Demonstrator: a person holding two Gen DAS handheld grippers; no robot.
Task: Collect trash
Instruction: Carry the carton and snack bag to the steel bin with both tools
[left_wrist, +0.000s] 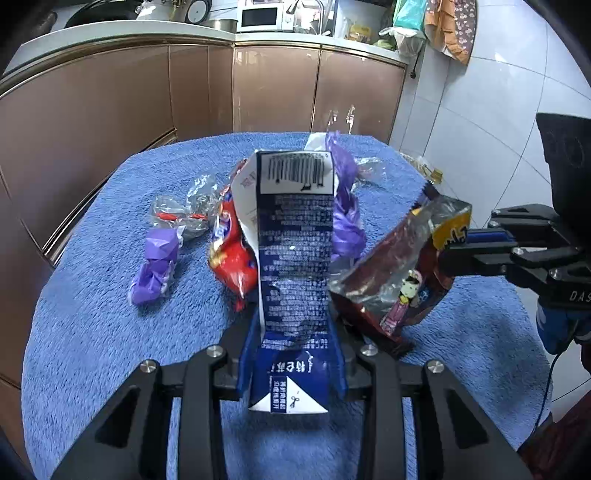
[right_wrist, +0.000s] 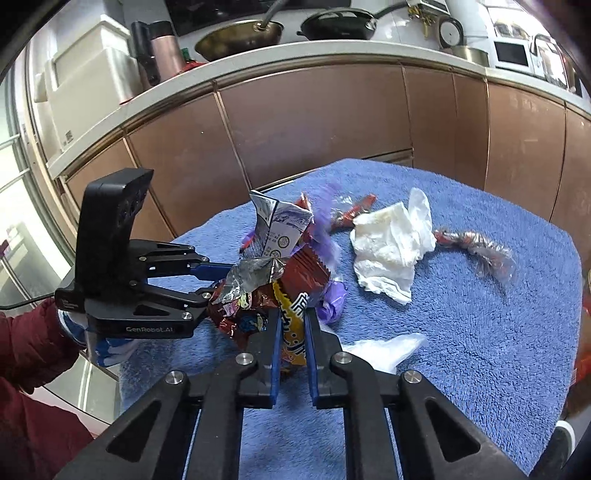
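Two grippers, both gripping: left gripper (left_wrist: 291, 328) clamps carton (left_wrist: 293, 236); right gripper (right_wrist: 291, 325) pinches snack bag (right_wrist: 273, 295), above blue towel (right_wrist: 461, 332).

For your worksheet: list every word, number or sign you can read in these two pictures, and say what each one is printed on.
"GenRobot.AI": on the side of the left gripper.
"DAS": cut off at the picture's edge, on the right gripper.
Barcode and scissors sign: on the blue carton; its digits and small print are too blurred to read.
Yellow lettering on the brown snack bag: too crumpled to read.
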